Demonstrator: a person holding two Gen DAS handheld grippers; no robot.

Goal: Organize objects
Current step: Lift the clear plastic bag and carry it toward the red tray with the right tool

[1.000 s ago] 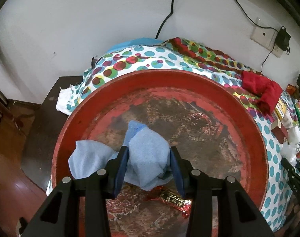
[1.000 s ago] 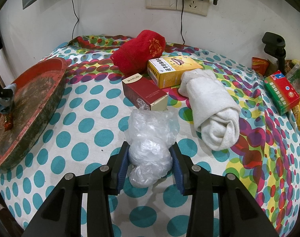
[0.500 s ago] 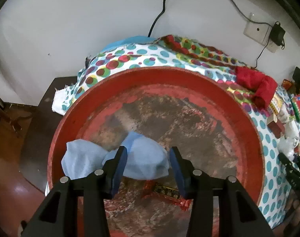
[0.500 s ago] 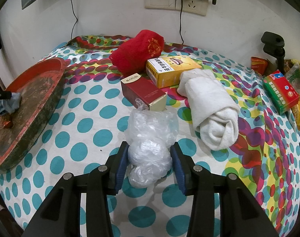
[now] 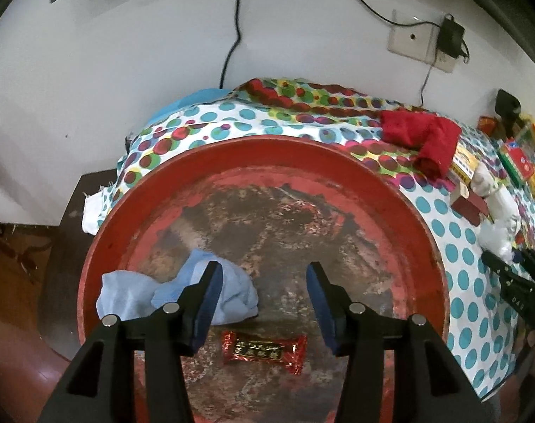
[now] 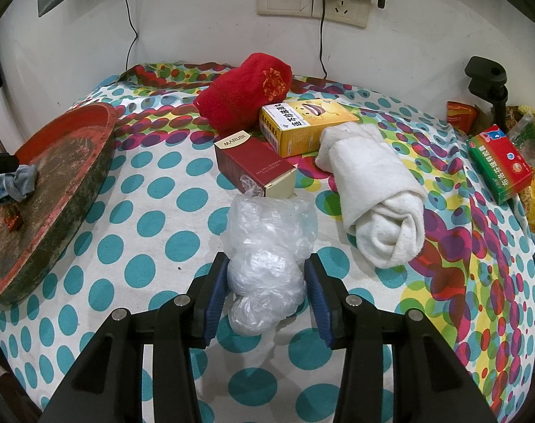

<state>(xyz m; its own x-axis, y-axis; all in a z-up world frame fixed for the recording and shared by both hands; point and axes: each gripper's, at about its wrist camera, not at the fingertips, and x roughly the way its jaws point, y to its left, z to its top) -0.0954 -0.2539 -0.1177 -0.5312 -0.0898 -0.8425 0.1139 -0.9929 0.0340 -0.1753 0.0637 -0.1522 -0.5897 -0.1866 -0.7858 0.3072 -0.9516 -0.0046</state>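
A: Far left, left tongs spread wide over the red tray, gripping nothing. Blue cloth lying loose on the tray floor, partly behind the left finger, apparently apart from the pad. Probably dropped there on purpose, as the tray looks like the collecting spot.

B: And that red candy just near of the cloth?

A: Flat on the tray too, between the open fingers but lower, not touched. Looks like two things gathered so far.

B: Moving right, then?

A: Polka-dot worktop past the tray rim. Right tongs closed in around the plastic bag, both pads pressed against its crumpled lower lump. Bag seemingly resting on the worktop, not lifted. Held low on the bundle, likely because the looser upper part would slip or tear.

B: Squashy, presumably?

A: Very likely; soft and light, so a firm pinch needed before any lift toward the tray.

B: Farther right?

A: Dark red box just beyond the bag, the bag's top nearly touching its near end. Yellow box behind that, leaning against the red towel. White towel rolled up, lying right of the bag and apart from it. Green box at the far right edge. All apparently waiting their turn.
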